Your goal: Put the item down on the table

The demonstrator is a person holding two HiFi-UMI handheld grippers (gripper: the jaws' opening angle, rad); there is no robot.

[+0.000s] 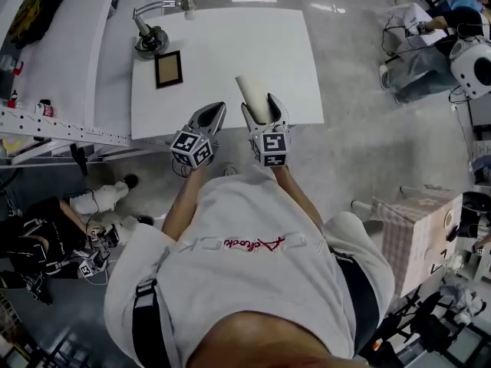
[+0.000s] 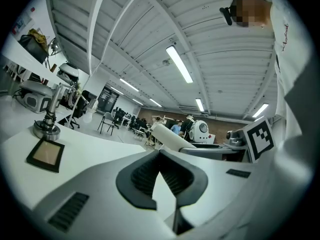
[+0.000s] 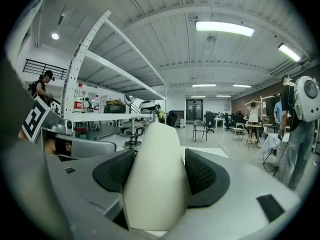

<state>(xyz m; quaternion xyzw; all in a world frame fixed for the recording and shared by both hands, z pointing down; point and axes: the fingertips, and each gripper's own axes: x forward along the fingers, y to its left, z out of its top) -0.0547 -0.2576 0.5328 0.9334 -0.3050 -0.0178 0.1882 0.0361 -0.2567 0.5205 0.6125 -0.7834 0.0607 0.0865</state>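
Near front edge of table [image 1: 230,44], white roll [image 1: 247,87] gripped in right tool [image 1: 259,104]; left tool [image 1: 217,110] closed, empty.

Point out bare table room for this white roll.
The table is bare from the picture frame rightward to its right edge. Only the far left corner is crowded, by the frame and the metal stand.

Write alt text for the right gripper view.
The right claw is shut on a pale tube, its dark ribbed pads pressing both sides. Beyond lie a white table, metal shelving and a lit workshop hall.
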